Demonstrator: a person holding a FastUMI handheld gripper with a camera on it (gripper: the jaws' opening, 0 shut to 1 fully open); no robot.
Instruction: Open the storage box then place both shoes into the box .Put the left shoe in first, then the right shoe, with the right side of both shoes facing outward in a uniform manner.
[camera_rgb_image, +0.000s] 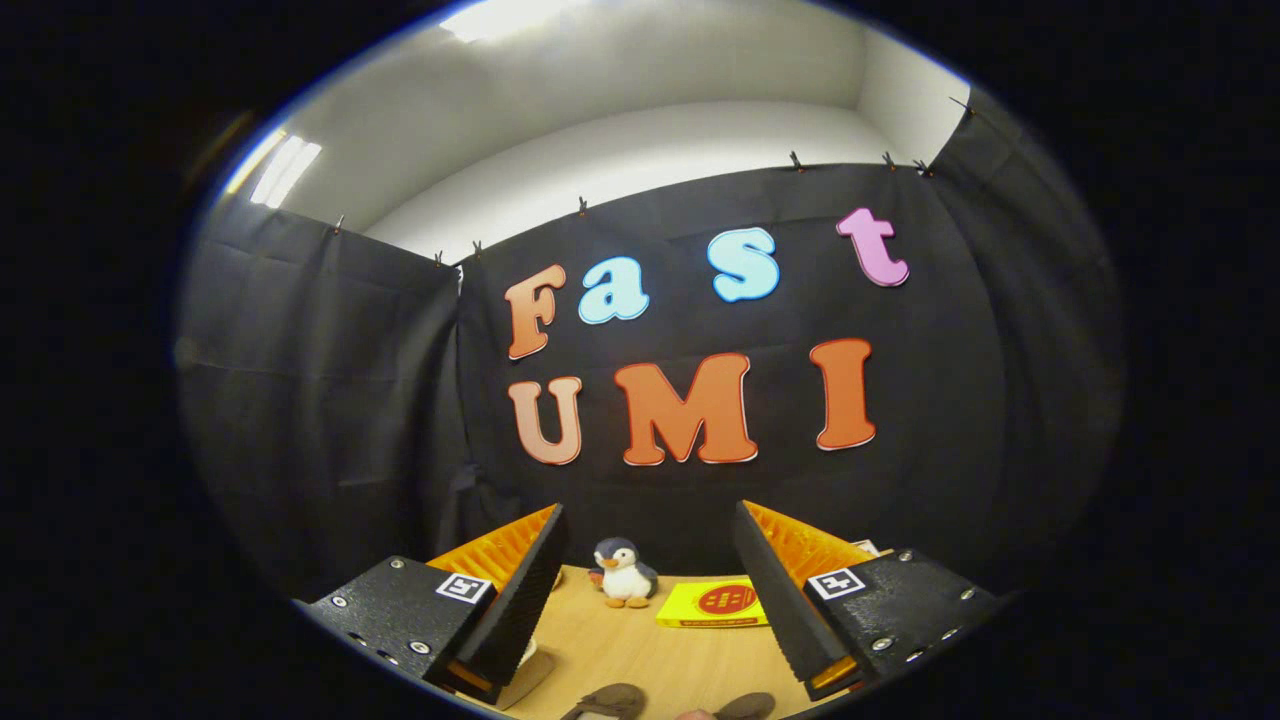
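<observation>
A: How do the jaws stand?

B: Spread wide; the gripper (650, 590) holds nothing and touches nothing; both fingers (520, 590) hang in the air above the table (640, 660), black ribbed pads facing inward, ridged orange plastic on their backs.

A: And the shoes?

B: At the table's near edge, low between the fingers; two dark, rounded toe shapes, the left shoe-tip (608, 700) and the right shoe-tip (745, 706); both are cut off, so I cannot tell which shoe is which, nor their material.

A: The storage box?

B: A pale, flat corner (525, 678) shows under the left finger; too little of it is visible to say what it is.

A: What else?

B: Pale wood-grain tabletop; at its far edge a plush penguin (623, 573), soft and upright, against the black cloth; just beside it a flat yellow packet (715, 604) with a red round mark.
</observation>
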